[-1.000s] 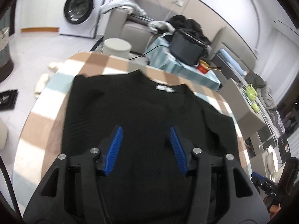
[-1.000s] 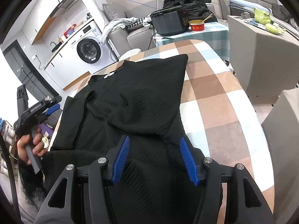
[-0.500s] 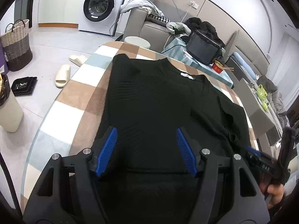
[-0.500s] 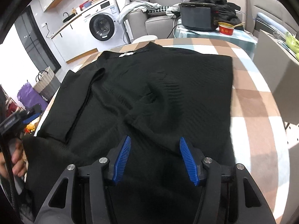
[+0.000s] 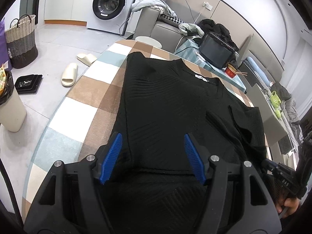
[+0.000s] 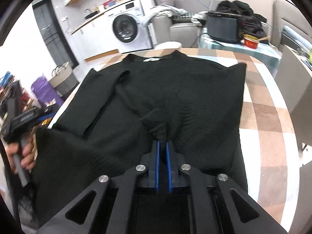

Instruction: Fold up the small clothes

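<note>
A black knit sweater (image 5: pixel 165 97) lies flat on the round checked table (image 5: pixel 81 89), neck with a white label at the far side. My left gripper (image 5: pixel 152 136) stands open over the sweater's near left hem, pads apart and not pressing the cloth. In the right wrist view the sweater (image 6: pixel 175 89) has one sleeve (image 6: pixel 101 105) folded in over the body. My right gripper (image 6: pixel 162 142) has its jaws closing, and the blue pads pinch a raised bunch of the fabric (image 6: pixel 156 120). A hand holds the left gripper (image 6: pixel 29 117) at the left edge.
Past the table's far rim (image 6: pixel 261 117) are a washing machine (image 5: pixel 109 3), a grey sofa (image 5: pixel 156 23) and a side table with a black appliance (image 5: pixel 216 50) and a red bowl (image 5: pixel 232 72). Slippers (image 5: pixel 70 74), a basket (image 5: pixel 21 41) and a bin (image 5: pixel 9 105) stand on the floor at left.
The right jaws have closed from wide apart onto a bunch of sweater fabric, lifting it into a peak. The left gripper shifted toward the sweater's left side a second ago and widened.
</note>
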Demonstrator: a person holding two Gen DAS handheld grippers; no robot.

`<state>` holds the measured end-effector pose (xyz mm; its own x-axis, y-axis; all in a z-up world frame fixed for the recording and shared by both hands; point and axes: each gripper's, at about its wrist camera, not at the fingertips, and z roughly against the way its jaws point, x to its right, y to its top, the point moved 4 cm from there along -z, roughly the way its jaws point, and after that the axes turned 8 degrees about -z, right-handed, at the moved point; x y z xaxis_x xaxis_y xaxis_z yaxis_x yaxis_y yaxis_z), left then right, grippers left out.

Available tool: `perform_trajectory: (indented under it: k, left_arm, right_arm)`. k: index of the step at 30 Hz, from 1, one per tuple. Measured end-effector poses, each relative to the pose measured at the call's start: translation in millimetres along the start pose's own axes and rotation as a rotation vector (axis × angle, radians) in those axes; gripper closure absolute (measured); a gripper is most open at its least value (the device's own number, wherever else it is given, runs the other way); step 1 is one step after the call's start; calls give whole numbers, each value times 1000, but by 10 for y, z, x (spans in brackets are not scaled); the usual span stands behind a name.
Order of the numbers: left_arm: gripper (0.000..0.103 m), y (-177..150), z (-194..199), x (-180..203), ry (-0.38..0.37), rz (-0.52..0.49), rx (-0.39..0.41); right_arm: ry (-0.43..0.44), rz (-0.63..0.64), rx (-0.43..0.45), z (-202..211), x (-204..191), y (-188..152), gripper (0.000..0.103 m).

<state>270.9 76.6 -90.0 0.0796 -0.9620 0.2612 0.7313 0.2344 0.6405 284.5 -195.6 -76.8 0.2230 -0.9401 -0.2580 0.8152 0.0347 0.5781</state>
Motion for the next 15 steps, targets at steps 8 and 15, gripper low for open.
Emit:
perform_trajectory:
  k: [8,15]
  left_arm:
    - [40,-45,23,40,6,-4,-13]
    - [40,-72,67,38,10,-2,-12]
  right_arm:
    - [38,-75,-21,29,86,-37,71]
    - [78,-236,24,-158,185,205,71]
